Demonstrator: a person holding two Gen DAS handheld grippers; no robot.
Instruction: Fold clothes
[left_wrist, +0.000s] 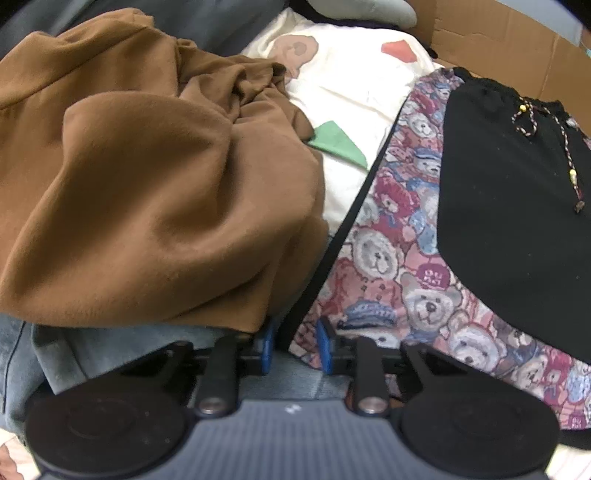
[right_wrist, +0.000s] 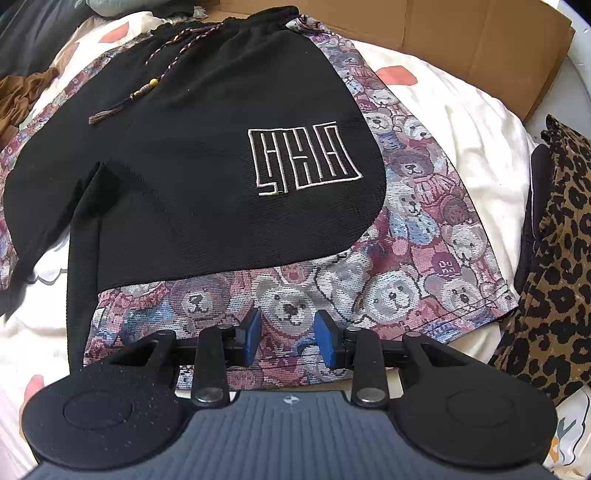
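Note:
A pair of black shorts (right_wrist: 207, 166) with teddy-bear patterned side panels lies flat on a white printed sheet (right_wrist: 461, 122), its braided drawstring (right_wrist: 166, 70) on top. My right gripper (right_wrist: 288, 339) hangs over the near hem. It is open, and the bear fabric lies flat between its blue pads. In the left wrist view the same shorts (left_wrist: 517, 206) fill the right side. My left gripper (left_wrist: 295, 345) sits at their near left corner, jaws narrow but open. The black side seam and the patterned corner lie between the pads.
A crumpled brown garment (left_wrist: 147, 184) is heaped left of the shorts, over pale blue denim (left_wrist: 110, 350). Cardboard (right_wrist: 461, 37) stands behind the sheet (left_wrist: 351, 85). A leopard-print cloth (right_wrist: 561, 258) lies at the right edge.

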